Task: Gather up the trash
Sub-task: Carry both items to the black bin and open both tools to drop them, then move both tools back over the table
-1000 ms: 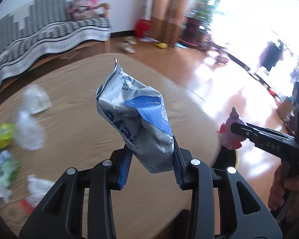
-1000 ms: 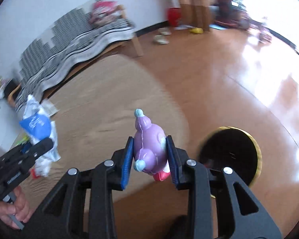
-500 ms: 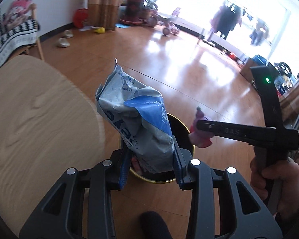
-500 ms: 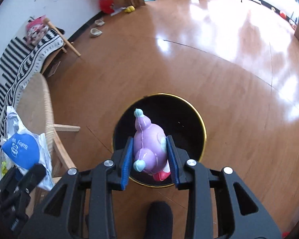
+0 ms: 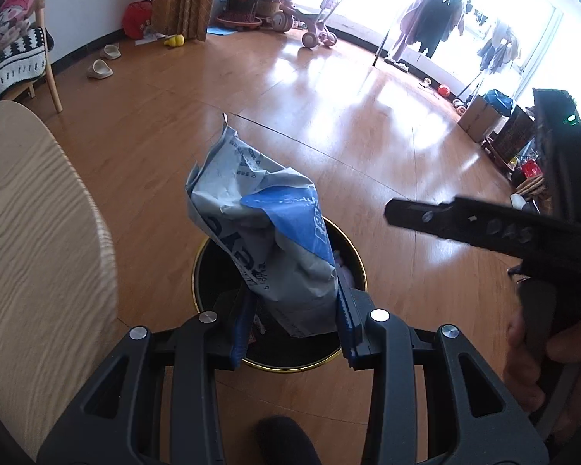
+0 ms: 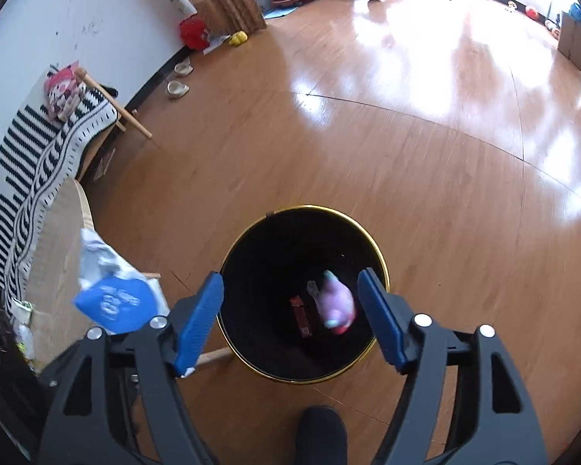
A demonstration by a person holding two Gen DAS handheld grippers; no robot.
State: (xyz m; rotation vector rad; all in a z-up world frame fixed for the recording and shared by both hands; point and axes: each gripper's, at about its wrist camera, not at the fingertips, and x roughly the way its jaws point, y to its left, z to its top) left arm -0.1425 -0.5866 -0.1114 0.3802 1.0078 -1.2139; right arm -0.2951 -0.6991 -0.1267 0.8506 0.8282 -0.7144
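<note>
Over the black bin [image 6: 381, 267] on the wooden floor [image 6: 406, 135], the right tongs [image 6: 290, 314] stand wide apart, with a blurred purple toy [image 6: 335, 302] inside the bin between them. At nine o'clock, the left tongs [image 5: 294, 319] are clamped on a crumpled blue-and-white packet [image 5: 259, 232] above the bin's rim, beside the wooden surface [image 5: 31, 232].

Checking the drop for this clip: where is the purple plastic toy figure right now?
In the right wrist view, the purple plastic toy figure is inside the black gold-rimmed trash bin, blurred, beside a red wrapper, below the open right gripper.
</note>
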